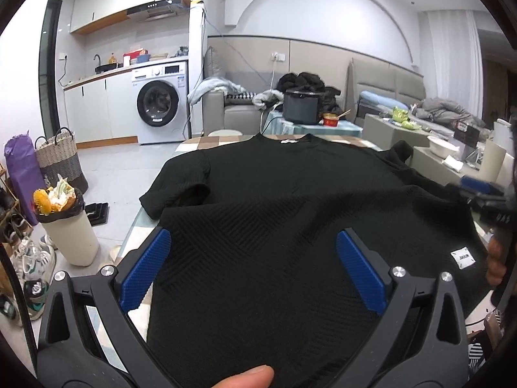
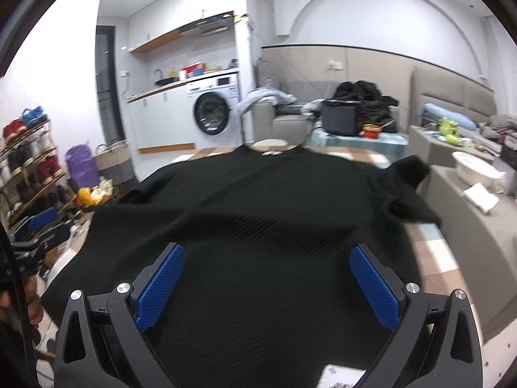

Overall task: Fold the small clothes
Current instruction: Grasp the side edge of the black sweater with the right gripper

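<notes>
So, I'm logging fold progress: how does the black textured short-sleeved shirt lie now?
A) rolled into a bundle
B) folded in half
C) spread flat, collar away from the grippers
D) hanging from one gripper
C: the black textured short-sleeved shirt lies spread on the checked tablecloth, collar far, both sleeves out; left gripper and right gripper are open.

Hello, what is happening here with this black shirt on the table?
A person holds a gripper in each hand over a black T-shirt spread flat on a checkered table, collar at the far end. The left gripper and the right gripper both have their jaws wide open near the hem. No fold is made yet.
</notes>
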Demonstrator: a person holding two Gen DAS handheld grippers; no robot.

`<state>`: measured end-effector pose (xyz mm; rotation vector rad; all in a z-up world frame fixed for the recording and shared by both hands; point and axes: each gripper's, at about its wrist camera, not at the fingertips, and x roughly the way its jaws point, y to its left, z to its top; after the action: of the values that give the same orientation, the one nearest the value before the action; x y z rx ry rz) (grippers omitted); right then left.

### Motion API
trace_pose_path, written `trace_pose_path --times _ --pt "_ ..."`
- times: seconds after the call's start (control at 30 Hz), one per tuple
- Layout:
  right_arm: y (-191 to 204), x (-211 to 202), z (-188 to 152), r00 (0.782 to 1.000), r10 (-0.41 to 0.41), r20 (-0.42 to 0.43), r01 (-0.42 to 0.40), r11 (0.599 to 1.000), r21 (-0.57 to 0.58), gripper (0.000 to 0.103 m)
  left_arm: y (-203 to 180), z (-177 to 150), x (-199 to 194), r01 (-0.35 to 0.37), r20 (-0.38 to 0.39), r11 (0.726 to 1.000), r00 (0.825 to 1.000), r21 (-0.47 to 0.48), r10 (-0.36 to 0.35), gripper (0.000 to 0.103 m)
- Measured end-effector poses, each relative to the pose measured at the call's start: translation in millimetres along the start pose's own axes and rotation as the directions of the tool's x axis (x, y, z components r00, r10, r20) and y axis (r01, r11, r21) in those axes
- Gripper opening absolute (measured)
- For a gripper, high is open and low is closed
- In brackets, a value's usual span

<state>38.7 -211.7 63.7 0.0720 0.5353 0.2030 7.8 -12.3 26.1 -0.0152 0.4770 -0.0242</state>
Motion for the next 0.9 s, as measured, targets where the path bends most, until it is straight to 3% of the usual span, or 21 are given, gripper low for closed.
trace_pose_path --times 0.2,0.33,0.43,0.5,0.6,0.7,0.9 --pt "-33 1 22 0.999 -0.048 -0.011 0.049 0.994 0.097 0.103 11 28 29 0.003 -0.065 0.998 0.998 -0.056 -0.007 0.102" --pt "-67 10 36 0.998 -0.042 -0.045 0.051 0.975 0.218 0.103 21 50 51 -0.041 -0.094 0.995 0.995 -0.086 0.032 0.102" --pt "-105 27 42 0.993 -0.049 -0.106 0.084 0.931 0.355 0.100 35 66 70 -0.055 -0.120 0.990 0.992 -0.129 0.040 0.102" --pt "-128 34 40 0.994 -0.014 -0.112 0.063 0.893 0.446 0.086 43 74 80 -0.067 -0.131 0.986 0.990 -0.155 0.047 0.100" --pt "-169 52 34 0.990 0.066 -0.128 0.024 0.802 0.597 0.081 61 81 100 -0.059 -0.148 0.980 0.988 -0.188 0.032 0.093" --pt "-193 64 31 0.984 0.077 -0.159 0.047 0.754 0.655 0.071 70 89 117 -0.085 -0.171 0.977 0.984 -0.197 0.051 0.083" --pt "-227 85 31 0.978 0.058 -0.198 0.101 0.700 0.707 0.069 82 91 144 -0.101 -0.189 0.972 0.980 -0.211 0.061 0.083"
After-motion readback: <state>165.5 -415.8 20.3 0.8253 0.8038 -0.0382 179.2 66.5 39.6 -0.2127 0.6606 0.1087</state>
